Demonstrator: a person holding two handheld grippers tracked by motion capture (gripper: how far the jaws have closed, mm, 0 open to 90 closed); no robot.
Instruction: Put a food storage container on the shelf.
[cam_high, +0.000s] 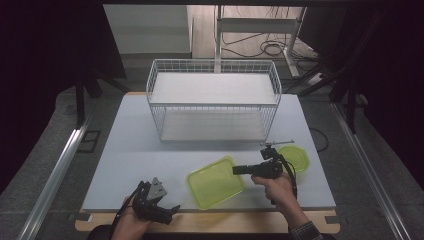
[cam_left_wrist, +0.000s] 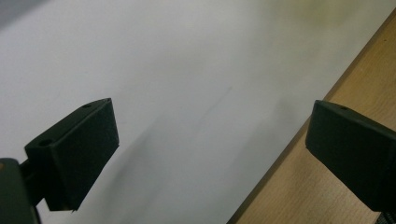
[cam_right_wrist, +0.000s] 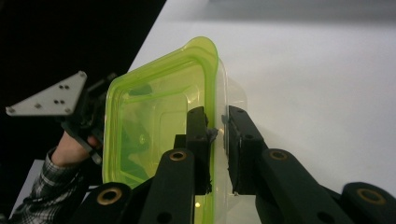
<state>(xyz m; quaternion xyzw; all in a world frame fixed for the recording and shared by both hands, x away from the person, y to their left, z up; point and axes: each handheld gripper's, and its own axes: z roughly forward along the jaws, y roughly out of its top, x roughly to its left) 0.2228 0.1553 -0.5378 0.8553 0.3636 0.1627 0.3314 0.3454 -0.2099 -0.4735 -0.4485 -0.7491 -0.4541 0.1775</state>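
A lime-green see-through container (cam_high: 212, 184) lies near the front of the white table (cam_high: 130, 155). My right gripper (cam_high: 236, 170) reaches in from the right, turned on its side. In the right gripper view the right gripper (cam_right_wrist: 217, 127) is shut on the wall of the container (cam_right_wrist: 149, 121), one jaw inside and one outside. A matching green lid (cam_high: 296, 157) lies flat just behind that hand. My left gripper (cam_high: 167, 212) is held at the front left edge. Its jaws stand wide apart, so the left gripper (cam_left_wrist: 212, 121) is open over bare tabletop.
A white wire rack (cam_high: 213, 100) with two shelves stands at the back middle of the table. A wooden strip (cam_left_wrist: 327, 186) borders the table's front edge. The other hand's gripper with its grey plate (cam_right_wrist: 51, 95) sits beyond the container. Dark curtains flank both sides.
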